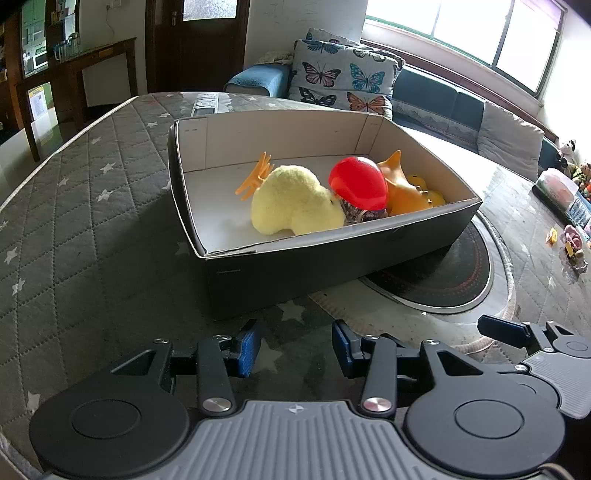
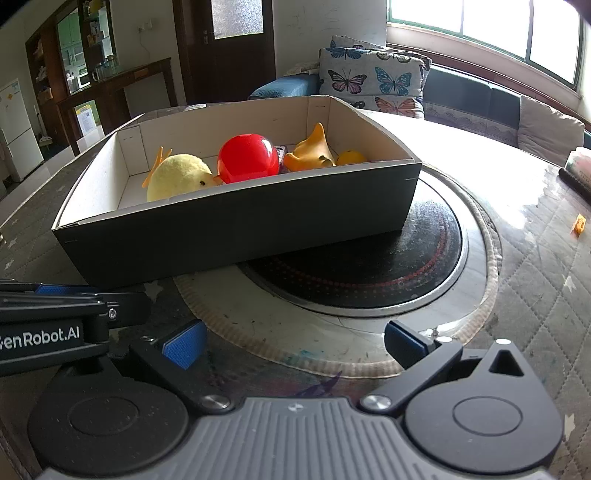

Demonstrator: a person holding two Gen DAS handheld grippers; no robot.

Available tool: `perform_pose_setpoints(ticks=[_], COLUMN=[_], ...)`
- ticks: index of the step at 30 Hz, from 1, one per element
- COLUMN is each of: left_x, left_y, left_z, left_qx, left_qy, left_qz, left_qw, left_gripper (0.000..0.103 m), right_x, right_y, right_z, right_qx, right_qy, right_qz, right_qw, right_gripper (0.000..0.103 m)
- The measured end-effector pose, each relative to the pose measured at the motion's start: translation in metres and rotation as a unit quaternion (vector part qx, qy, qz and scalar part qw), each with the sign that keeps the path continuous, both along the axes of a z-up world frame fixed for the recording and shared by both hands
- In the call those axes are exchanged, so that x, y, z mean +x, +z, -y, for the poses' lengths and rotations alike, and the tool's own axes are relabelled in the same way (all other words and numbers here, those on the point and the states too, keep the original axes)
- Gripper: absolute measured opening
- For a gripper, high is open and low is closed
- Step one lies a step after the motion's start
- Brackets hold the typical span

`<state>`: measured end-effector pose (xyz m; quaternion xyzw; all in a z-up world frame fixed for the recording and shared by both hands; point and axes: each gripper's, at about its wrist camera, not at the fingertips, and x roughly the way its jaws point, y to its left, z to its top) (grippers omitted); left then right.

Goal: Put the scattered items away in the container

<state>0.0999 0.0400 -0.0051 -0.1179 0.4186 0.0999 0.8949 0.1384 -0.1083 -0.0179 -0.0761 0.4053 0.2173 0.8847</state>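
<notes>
Both tongs released, nothing gripped: left tongs [image 1: 295, 347], right tongs [image 2: 293, 345]. Box [image 1: 332, 266] holds plush chick [image 1: 291, 199], red ball [image 1: 358, 182].

You're working in a home living room: a cushioned bench sofa [image 1: 454, 101] with butterfly-print pillows [image 1: 343, 75] runs under the wide bright window [image 2: 491, 26], a dark wooden door [image 2: 225, 48] and wooden sideboard [image 2: 122, 83] stand behind, and a grey star-quilted cloth [image 1: 85, 206] covers your round table.
</notes>
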Motion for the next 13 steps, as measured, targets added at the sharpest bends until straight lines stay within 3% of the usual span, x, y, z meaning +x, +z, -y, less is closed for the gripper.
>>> perform_pose_setpoints(ticks=[13], left_x=[-0.0009], left_y=[0.0014], left_z=[0.0011], left_qx=[0.002], left_qy=[0.002], left_qz=[0.007], left_qw=[1.0], left_gripper=[0.043], right_x=[-0.0009], right_y=[0.0013], right_z=[-0.0005], right_qx=[0.005], right_qy=[0.0], right_qz=[0.001], right_qw=[1.0], right_gripper=[0.103])
